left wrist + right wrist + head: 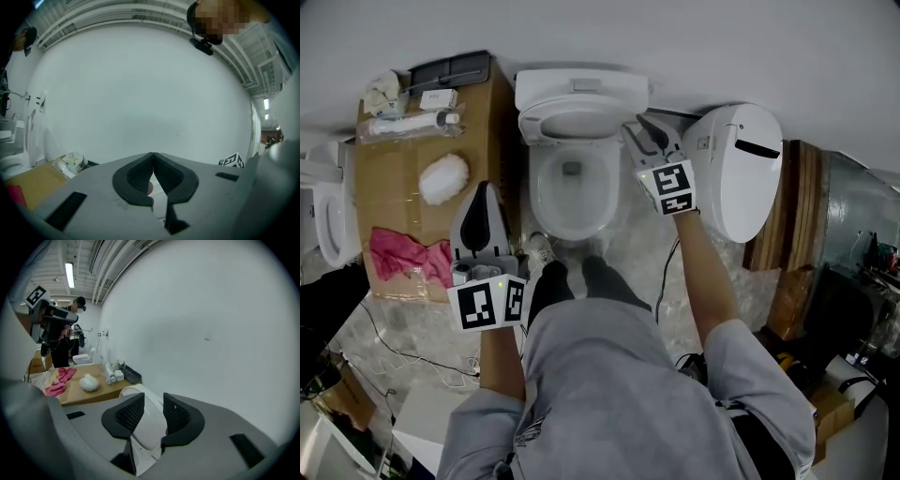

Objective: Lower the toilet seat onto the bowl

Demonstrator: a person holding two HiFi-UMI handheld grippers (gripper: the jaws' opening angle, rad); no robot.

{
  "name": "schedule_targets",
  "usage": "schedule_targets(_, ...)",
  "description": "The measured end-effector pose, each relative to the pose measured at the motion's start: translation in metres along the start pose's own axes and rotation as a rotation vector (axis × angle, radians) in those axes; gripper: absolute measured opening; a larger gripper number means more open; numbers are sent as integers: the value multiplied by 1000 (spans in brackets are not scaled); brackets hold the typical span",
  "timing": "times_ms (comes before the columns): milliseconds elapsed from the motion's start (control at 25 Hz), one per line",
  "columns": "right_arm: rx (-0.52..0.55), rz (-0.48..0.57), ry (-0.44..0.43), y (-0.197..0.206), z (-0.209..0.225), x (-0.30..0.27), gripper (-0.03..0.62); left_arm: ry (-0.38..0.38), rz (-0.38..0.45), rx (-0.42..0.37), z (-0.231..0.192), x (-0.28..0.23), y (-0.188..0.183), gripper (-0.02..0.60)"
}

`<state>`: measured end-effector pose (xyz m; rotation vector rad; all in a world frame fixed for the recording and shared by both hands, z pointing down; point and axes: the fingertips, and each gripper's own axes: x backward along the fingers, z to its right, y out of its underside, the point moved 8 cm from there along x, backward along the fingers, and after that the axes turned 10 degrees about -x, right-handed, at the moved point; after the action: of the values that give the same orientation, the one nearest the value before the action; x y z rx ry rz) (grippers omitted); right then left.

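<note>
Grey shirt [619,394] of the person fills the bottom of the head view, with dark-trousered legs facing the toilet. At far left, a brown cardboard box [394,202] on the floor carries a pink cloth [398,258] at its near edge. A white fluffy pad [442,178] lies at its middle and a black tray [450,70] at its far right corner. The left gripper [483,189] hovers beside the box's right edge, its jaws pressed together on nothing. The white oval toilet seat [609,127] stands raised against the white cistern [581,86], off the white bowl [540,192]. The right gripper [639,124] is at the seat's right edge. Its jaws are apart, with the seat's rim in the gap and not pinched. Further right stands a separate white oval lid [736,169].
</note>
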<state>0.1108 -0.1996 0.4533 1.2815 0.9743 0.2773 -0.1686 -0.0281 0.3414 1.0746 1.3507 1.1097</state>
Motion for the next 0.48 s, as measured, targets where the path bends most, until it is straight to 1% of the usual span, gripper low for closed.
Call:
schedule_targets(240,50,-64,-21,9,4,-29,124,-17,-9,2,-10,0,3,0)
schedule_targets(480,102,-118,-43,19,10,-49,132,-10,-15,0,-10,-5,6,0)
